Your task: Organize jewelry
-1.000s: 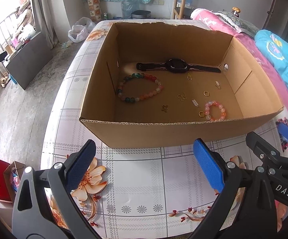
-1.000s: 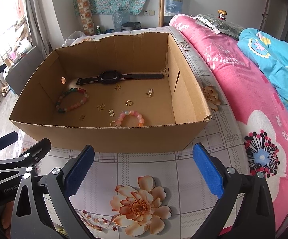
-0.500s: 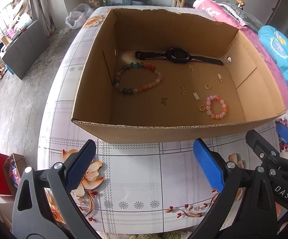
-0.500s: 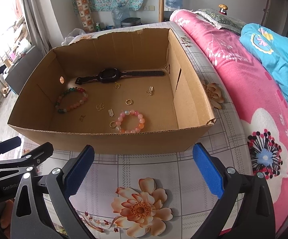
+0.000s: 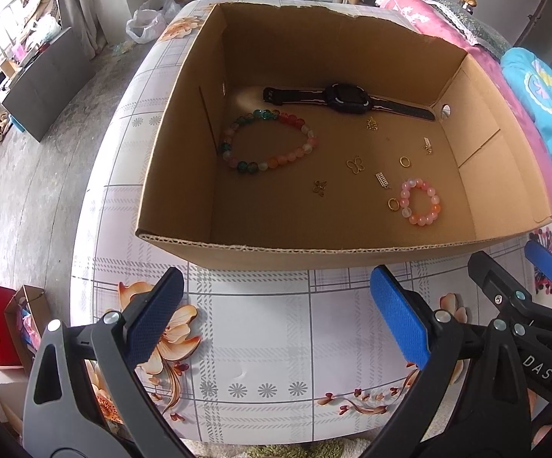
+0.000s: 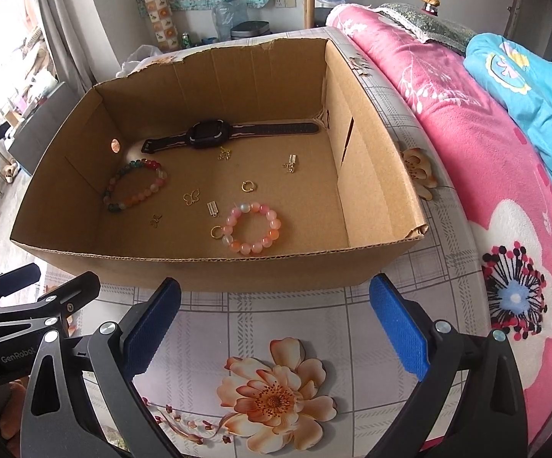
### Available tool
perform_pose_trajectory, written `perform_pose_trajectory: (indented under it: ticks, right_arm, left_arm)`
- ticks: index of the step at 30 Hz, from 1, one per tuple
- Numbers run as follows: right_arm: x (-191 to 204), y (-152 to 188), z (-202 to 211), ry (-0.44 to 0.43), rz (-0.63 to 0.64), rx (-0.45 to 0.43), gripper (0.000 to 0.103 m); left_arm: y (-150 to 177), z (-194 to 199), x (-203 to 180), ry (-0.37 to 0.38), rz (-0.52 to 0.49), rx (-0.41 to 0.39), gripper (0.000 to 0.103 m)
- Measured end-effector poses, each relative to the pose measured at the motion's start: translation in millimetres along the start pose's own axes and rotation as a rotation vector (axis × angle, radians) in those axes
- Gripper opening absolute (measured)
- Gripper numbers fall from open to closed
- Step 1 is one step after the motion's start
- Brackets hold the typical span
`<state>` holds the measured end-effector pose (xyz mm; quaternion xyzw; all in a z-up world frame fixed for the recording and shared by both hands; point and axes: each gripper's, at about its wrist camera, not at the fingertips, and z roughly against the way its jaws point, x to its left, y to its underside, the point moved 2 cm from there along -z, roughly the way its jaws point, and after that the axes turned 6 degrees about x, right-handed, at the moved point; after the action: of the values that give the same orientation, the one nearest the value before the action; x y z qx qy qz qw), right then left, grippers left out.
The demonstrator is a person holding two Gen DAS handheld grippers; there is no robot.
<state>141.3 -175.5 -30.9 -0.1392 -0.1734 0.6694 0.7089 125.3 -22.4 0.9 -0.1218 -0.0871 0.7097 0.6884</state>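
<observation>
An open cardboard box [image 5: 276,255] [image 6: 238,271] sits on the floral tablecloth. Inside lie a black watch [image 5: 346,100] [image 6: 211,135], a large multicoloured bead bracelet [image 5: 268,141] [image 6: 134,185], a small pink bead bracelet [image 5: 420,201] [image 6: 253,233], gold rings [image 5: 393,204] [image 6: 248,186] and several small gold charms [image 5: 355,164] [image 6: 192,196]. My left gripper [image 5: 276,320] and right gripper [image 6: 276,324] are both open and empty, held above the table in front of the box's near wall. The right gripper also shows at the right in the left wrist view [image 5: 539,286].
The table [image 5: 268,343] carries a checked cloth with flower prints. A pink floral bed [image 6: 486,152] with a blue quilt [image 6: 531,87] runs along the right. Grey floor, a dark cabinet [image 5: 43,84] and paper bags [image 5: 5,328] lie to the left.
Both grippers have risen and tilted down, so the views look more steeply into the box. Nothing in the box has moved, and both grippers stay open.
</observation>
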Motion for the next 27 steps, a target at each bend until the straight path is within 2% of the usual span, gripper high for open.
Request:
perform_pose_trajectory:
  ticks: [27]
  right_arm:
    - [5.4, -5.2, -1.1, 0.032, 0.021, 0.004, 0.096]
  left_arm:
    - [-2.3, -0.7, 4.5, -0.001, 0.001, -0.002, 0.094]
